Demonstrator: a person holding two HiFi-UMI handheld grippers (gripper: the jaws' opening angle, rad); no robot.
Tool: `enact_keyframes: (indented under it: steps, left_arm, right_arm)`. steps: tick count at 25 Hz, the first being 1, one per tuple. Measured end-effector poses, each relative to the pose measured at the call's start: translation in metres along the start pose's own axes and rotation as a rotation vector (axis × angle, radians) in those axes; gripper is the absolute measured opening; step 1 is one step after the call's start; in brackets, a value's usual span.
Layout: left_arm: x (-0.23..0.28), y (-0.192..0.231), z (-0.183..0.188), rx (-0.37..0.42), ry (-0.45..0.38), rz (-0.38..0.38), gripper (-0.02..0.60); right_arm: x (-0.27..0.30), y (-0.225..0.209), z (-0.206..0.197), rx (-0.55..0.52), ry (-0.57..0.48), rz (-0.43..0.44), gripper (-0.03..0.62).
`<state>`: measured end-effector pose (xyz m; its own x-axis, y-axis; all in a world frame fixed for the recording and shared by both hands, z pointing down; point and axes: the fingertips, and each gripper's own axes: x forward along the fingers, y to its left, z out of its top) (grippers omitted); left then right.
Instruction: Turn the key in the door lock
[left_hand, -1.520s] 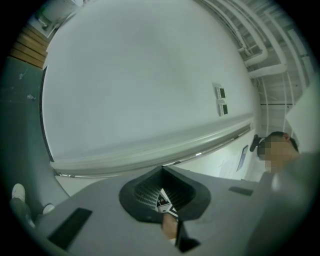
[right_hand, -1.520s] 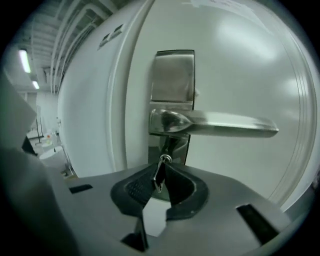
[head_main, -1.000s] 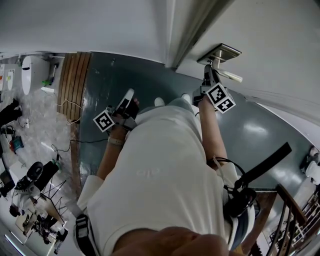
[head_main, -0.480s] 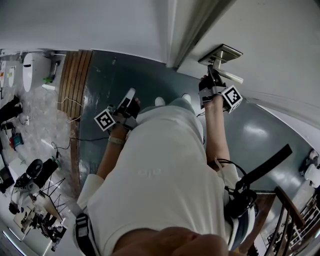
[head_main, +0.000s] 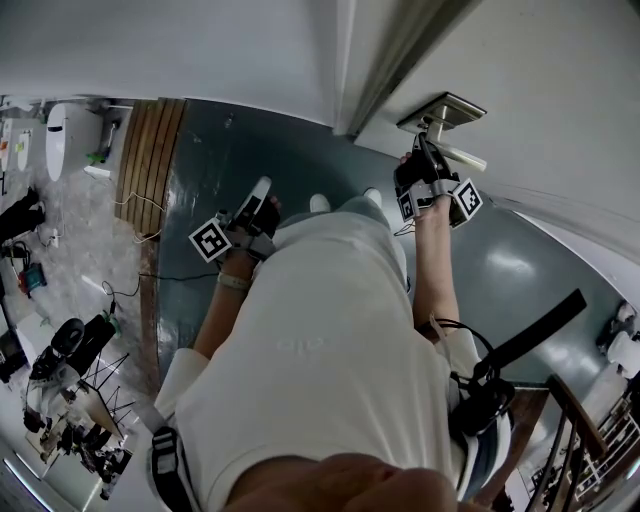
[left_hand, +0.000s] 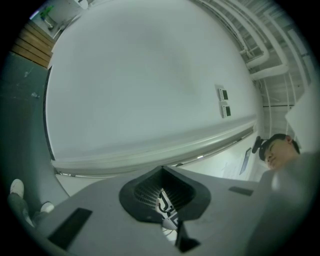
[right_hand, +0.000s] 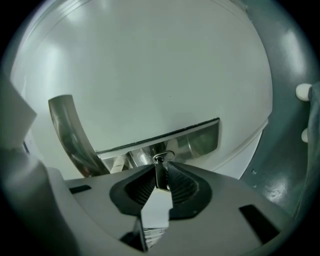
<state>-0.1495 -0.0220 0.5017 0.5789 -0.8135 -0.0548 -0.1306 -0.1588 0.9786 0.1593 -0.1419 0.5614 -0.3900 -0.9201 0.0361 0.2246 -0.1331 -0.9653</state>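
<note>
Around you, the dark floor (head_main: 210, 170) lies bare beside your shoes (head_main: 319, 203). A slatted wooden mat (head_main: 148, 160) sits off to your left, with loose cables (head_main: 130, 212) and stands of gear (head_main: 70, 360) beyond it, and a stair railing (head_main: 590, 430) stands behind your right side. What crowds your work is the lever handle (right_hand: 70, 135). It curves up just left of the jaws in the right gripper view, close beside your right gripper (head_main: 425, 148); whether the two touch cannot be told. The metal lock plate (right_hand: 197, 140) runs across the white door (head_main: 560, 90) straight ahead of that gripper. In the head view the door's edge meets the frame (head_main: 385, 60) a little to the plate's left. Your left gripper (head_main: 261, 186) hangs well apart from the door, near your hip over open floor, facing a plain wall (left_hand: 140, 75). Its fingers (left_hand: 146, 192) are pressed together at the tips with nothing between them. The key (right_hand: 160, 176) sits in the lock on the plate, its flat head edge-on to the camera between the right gripper's ribbed pads (right_hand: 181, 185), at their very tips. Both pads lie against its faces, so you are pinching it, though those jaws have just been easing open a little.
</note>
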Motion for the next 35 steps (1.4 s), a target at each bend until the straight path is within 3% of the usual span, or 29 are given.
enact_keyframes:
  steps: [3,8,11,15,17,23,35]
  left_arm:
    - [-0.001,-0.001,0.002,-0.007,-0.009,0.003,0.008]
    - [0.0,0.001,0.002,-0.008,-0.008,0.005,0.008]
    - [0.001,0.003,0.003,-0.009,-0.008,0.004,0.008]
    - [-0.002,0.002,0.0,-0.016,-0.012,0.002,0.008]
    - [-0.003,0.003,0.0,-0.016,-0.014,0.002,0.008]
    - [-0.001,0.004,0.001,-0.025,-0.02,-0.001,0.008]
    - [-0.003,0.004,0.0,-0.03,-0.035,0.006,0.008]
  right_arm:
    - [-0.001,0.002,0.0,-0.018,0.01,0.023,0.069]
    - [0.0,0.006,-0.002,-0.207,0.035,-0.03,0.069]
    - [0.0,0.009,-0.003,-0.44,0.026,-0.112,0.069]
    - [-0.009,0.01,-0.009,-0.905,0.056,-0.312,0.071]
    - [-0.011,0.009,-0.01,-1.009,0.057,-0.366,0.069]
    - [0.001,0.008,-0.007,-0.893,0.041,-0.348,0.043]
    - [0.0,0.007,-0.005,-0.487,0.009,-0.197,0.041]
